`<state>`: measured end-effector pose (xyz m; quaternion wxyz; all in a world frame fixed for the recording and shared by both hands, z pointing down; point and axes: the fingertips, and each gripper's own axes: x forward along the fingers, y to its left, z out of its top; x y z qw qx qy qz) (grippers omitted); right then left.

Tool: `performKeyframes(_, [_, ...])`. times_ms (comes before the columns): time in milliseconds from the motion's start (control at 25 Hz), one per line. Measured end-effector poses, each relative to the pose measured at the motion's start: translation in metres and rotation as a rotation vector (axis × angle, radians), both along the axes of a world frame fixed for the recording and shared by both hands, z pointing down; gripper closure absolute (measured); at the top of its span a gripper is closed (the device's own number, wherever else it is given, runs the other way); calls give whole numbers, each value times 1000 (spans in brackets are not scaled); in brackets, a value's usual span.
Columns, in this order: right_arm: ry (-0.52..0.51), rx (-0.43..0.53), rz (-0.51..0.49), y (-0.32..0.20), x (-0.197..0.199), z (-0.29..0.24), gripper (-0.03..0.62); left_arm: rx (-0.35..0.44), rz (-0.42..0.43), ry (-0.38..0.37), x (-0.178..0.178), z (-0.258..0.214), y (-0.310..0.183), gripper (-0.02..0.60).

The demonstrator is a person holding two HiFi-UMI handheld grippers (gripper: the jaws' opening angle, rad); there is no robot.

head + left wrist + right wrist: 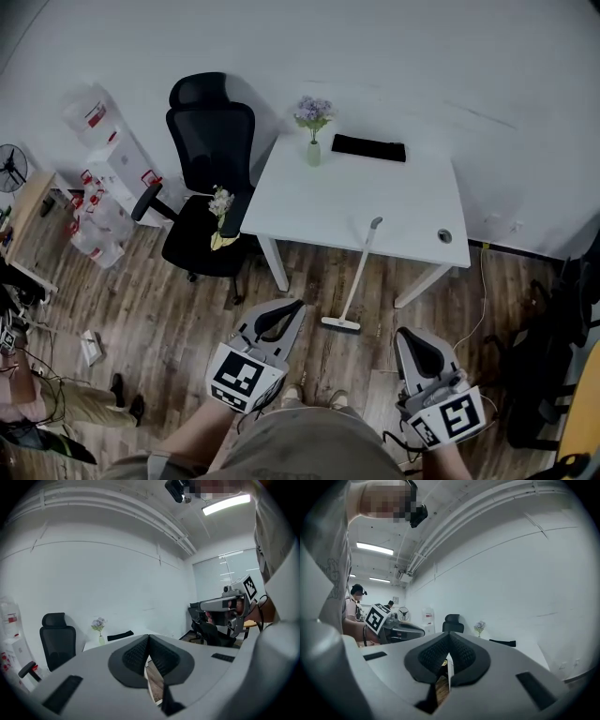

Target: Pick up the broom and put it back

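The broom (359, 272) has a long pale handle that leans against the front edge of the white table (403, 211), and its flat head rests on the wood floor. Both grippers are held low in the head view, short of the broom. My left gripper (281, 309) is left of the broom head and my right gripper (415, 337) is right of it. In the left gripper view the left gripper (149, 637) has its pads together with nothing between them. The right gripper (449, 634) in its own view is also shut and empty.
A black office chair (211, 150) stands left of the table. On the table are a vase of flowers (313, 141) and a flat black item (368, 147). A water dispenser (112, 159) is at far left, dark chairs (562, 356) at right, and a person (37, 398) at lower left.
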<state>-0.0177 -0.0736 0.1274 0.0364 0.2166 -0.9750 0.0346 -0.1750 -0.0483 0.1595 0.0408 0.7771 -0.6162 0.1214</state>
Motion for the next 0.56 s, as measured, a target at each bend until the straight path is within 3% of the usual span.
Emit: performKeyframes(560, [13, -1, -18, -3, 0, 8, 565, 14, -20, 2, 2, -1, 0, 566])
